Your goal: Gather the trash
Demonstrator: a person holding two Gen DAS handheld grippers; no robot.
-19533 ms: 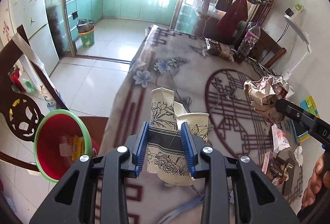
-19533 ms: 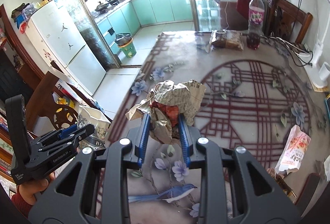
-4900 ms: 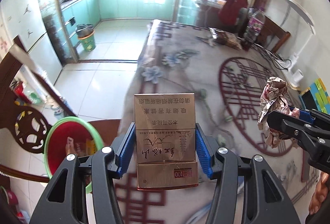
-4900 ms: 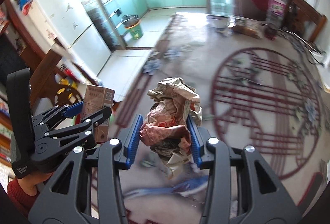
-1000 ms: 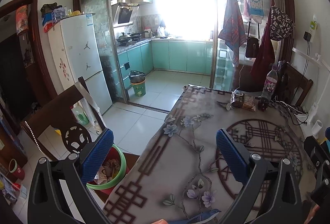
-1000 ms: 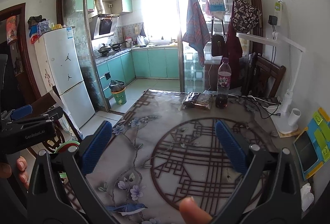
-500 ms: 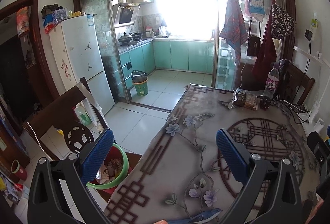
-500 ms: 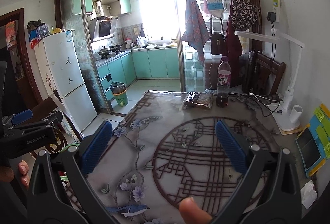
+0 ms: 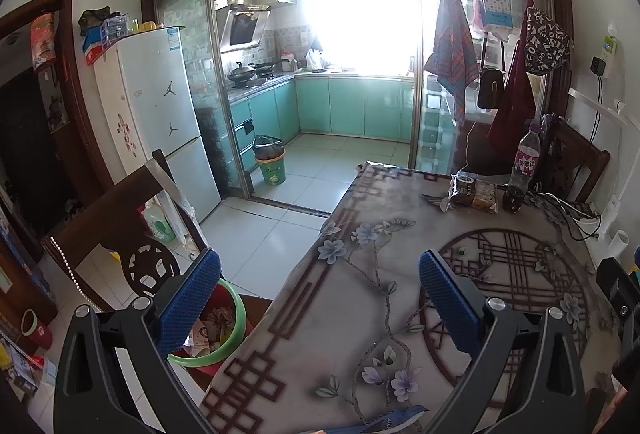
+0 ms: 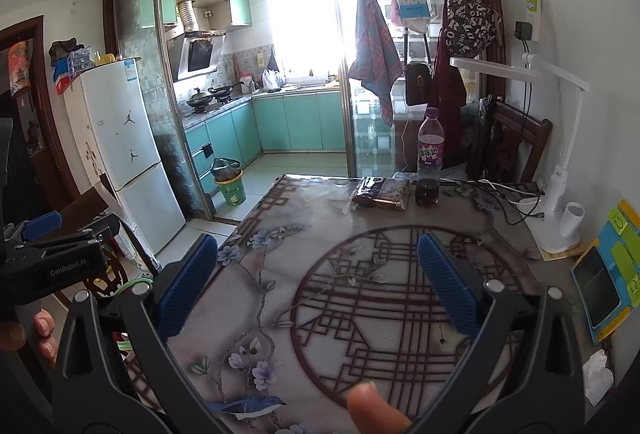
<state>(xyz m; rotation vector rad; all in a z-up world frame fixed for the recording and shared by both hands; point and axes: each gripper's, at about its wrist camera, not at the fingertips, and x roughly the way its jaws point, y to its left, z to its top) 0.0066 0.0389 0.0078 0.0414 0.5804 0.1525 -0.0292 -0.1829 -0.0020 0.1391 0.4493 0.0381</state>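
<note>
1. Jaws on the left gripper (image 9: pixel 318 296) are spread wide apart, and nothing is held between the blue pads (image 9: pixel 188 308).
2. Jaws on the right gripper (image 10: pixel 318 282) are spread wide apart too, and nothing is held there either.
3. Both grippers are held up above the worktop (image 10: pixel 280 266), which is covered with a cloth of flowers, a blue bird and a big round dark red pattern.
4. The red bin with a green rim (image 9: pixel 226 330) is seen on a wooden seat just beside the left edge of the worktop, low down behind the left gripper's left pad.
5. Trash (image 9: pixel 210 326) is seen lying inside the bin: crumpled paper and flat bits of packet.
6. A wooden chair back (image 9: pixel 120 230) is seen standing just to the left of the bin.
7. A plastic bottle with a purple label (image 10: pixel 429 162) is seen standing upright at the far end of the worktop.
8. A dark snack packet (image 10: pixel 382 192) is seen lying just to the left of the bottle.
9. A white desk lamp (image 10: pixel 558 190) and some cables are seen to the right of the bottle.
10. A crumpled white tissue (image 10: pixel 598 376) is seen at the near right edge of the worktop.
11. A fingertip (image 10: pixel 372 412) is seen at the bottom of the right view, and a hand (image 10: pixel 38 332) is seen wrapped around the left gripper.
</note>
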